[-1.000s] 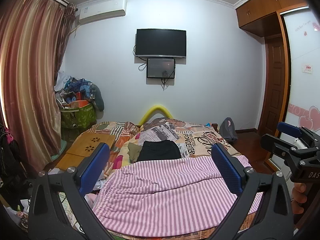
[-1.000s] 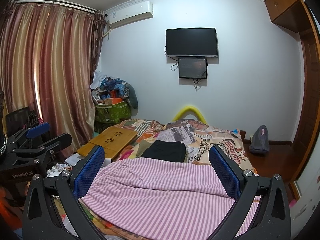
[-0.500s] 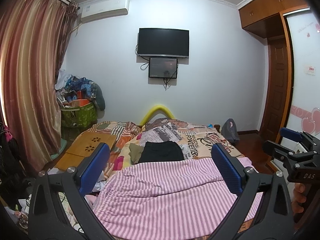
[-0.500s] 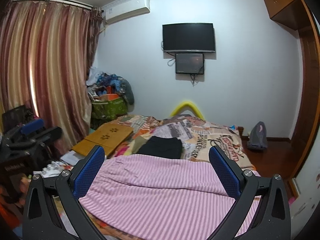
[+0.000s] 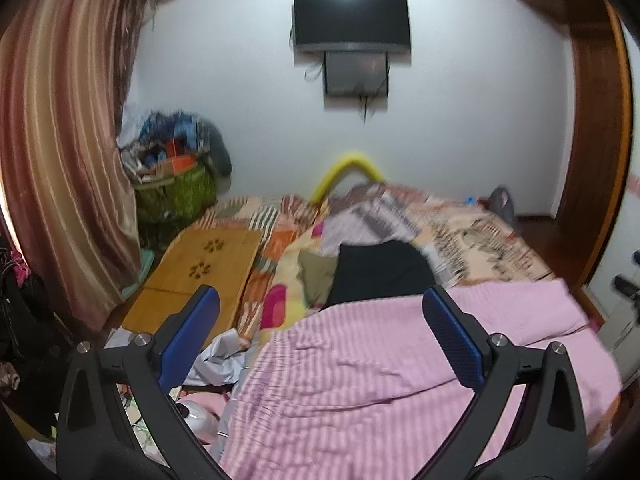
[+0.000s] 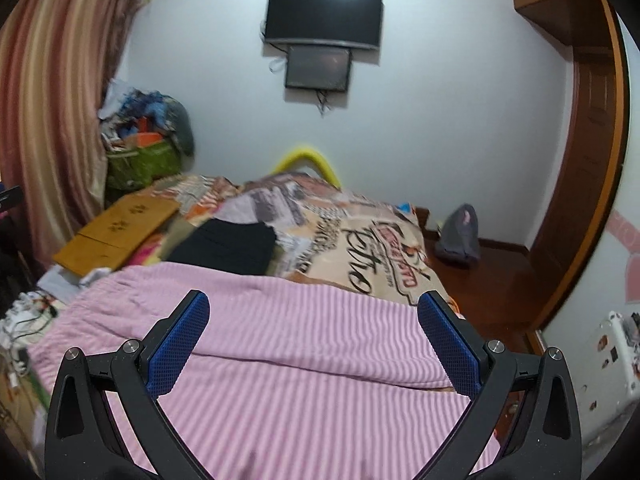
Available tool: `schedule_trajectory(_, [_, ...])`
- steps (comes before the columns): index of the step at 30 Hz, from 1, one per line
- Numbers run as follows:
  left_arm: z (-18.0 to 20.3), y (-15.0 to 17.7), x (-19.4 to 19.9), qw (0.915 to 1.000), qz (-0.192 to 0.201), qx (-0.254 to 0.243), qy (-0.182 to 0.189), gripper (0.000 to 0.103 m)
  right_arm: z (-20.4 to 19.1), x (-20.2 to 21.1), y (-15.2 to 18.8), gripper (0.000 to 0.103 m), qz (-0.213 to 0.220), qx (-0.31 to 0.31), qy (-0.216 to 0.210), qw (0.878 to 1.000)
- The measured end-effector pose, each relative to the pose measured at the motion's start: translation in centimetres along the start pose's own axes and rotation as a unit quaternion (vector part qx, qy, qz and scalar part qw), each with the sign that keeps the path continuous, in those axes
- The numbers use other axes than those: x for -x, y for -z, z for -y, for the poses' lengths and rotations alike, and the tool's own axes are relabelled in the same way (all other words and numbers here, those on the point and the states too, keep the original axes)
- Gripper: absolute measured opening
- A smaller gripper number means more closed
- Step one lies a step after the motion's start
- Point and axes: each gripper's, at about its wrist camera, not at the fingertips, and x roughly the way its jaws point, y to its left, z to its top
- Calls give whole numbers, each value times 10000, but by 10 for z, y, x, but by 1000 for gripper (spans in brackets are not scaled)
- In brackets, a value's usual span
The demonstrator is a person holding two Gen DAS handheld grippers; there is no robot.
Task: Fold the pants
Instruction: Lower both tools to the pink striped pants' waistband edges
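Note:
Pink-and-white striped pants (image 5: 400, 376) lie spread across the near end of the bed; they also fill the lower right wrist view (image 6: 304, 368). My left gripper (image 5: 320, 320) is open and empty, above the pants' left part with its left finger over the bed's left edge. My right gripper (image 6: 312, 320) is open and empty, hovering over the pants' right half. Neither touches the cloth.
A black folded garment (image 5: 380, 272) lies on the patterned quilt (image 6: 360, 232) behind the pants. A wooden lap table (image 5: 200, 272) sits at the bed's left. Curtain (image 5: 60, 160) and clutter stand left; a door (image 6: 580, 180) and wooden floor right.
Both grippers have tilted down and moved closer over the pants. The left one shifted left, the right one right. Each has left the other's view. Both stayed open.

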Motion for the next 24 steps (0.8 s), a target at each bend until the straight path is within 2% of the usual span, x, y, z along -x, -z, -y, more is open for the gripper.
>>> schedule_trajectory(6, [-31, 15, -114, 9962, -816, 79, -280, 103, 23, -48, 5, 103, -404, 288, 244, 9985])
schedule_trajectory(10, [-48, 29, -174, 9911, -1236, 196, -444, 103, 38, -85, 11, 103, -767, 329, 169, 9964])
schedule_trajectory(15, [-67, 50, -249, 9802, -1840, 413, -599, 102, 52, -133, 15, 103, -1183, 302, 132, 9924])
schedule_trajectory(18, [-78, 63, -280, 9738, -2119, 527, -628, 98, 60, -163, 18, 103, -1425, 233, -5, 9895])
schedule_trajectory(21, [-89, 77, -315, 9630, -2544, 667, -596, 92, 72, -198, 23, 103, -1608, 205, -72, 9868])
schedule_trajectory(24, [-95, 87, -338, 9553, -2814, 709, -559, 91, 80, -229, 27, 102, -1870, 214, -203, 9819])
